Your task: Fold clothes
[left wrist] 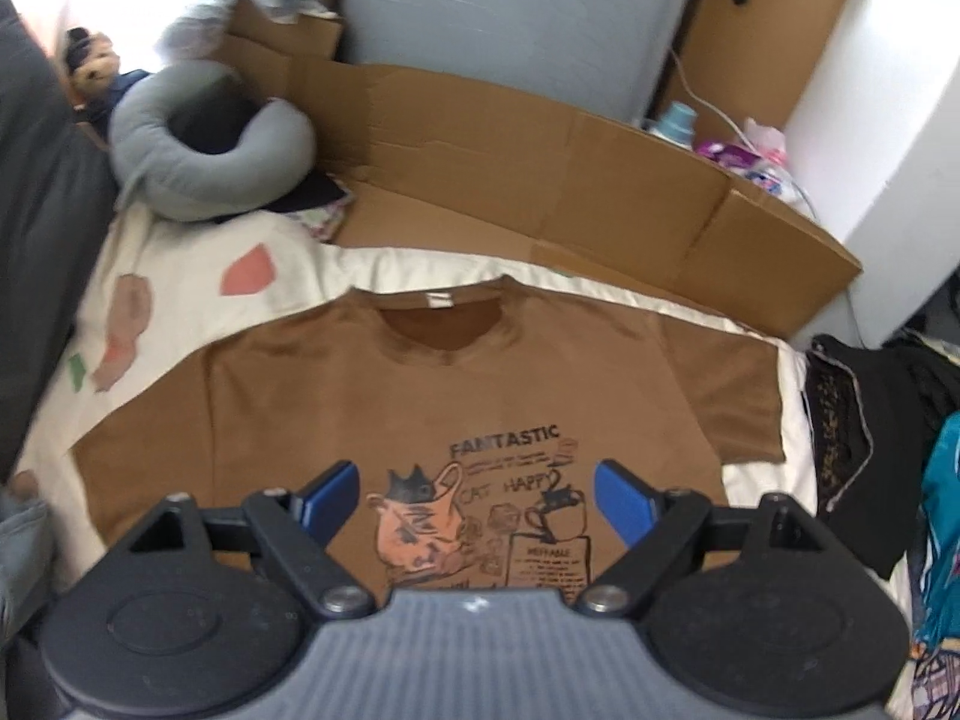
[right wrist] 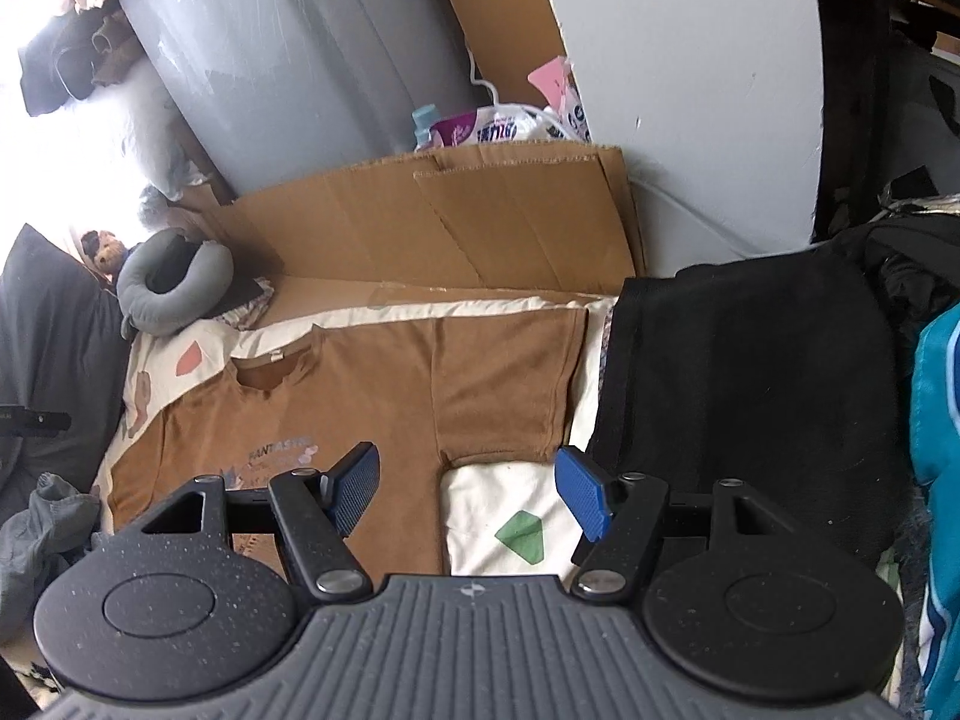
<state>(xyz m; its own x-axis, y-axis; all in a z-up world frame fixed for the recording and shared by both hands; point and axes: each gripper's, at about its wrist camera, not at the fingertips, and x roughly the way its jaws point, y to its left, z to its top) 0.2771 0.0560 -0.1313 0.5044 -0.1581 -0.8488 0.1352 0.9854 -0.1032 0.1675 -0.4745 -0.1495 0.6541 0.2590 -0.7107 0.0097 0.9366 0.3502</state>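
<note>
A brown T-shirt [left wrist: 372, 396] lies flat, print side up, on a cream sheet [left wrist: 180, 276]; both sleeves are spread out and the collar points away from me. My left gripper [left wrist: 477, 495] hovers open above the printed chest, nothing between its blue pads. In the right wrist view the same brown T-shirt [right wrist: 360, 378] shows its right sleeve [right wrist: 504, 384]. My right gripper [right wrist: 468, 489] is open above the shirt's right side, just below that sleeve, with nothing held.
Flattened cardboard [left wrist: 540, 180] stands along the far edge of the sheet. A grey neck pillow [left wrist: 210, 144] sits at the far left. Dark clothing [right wrist: 738, 384] is piled to the right of the shirt, with a teal garment [right wrist: 936, 420] beyond it. A grey cloth [right wrist: 42, 516] lies at the near left.
</note>
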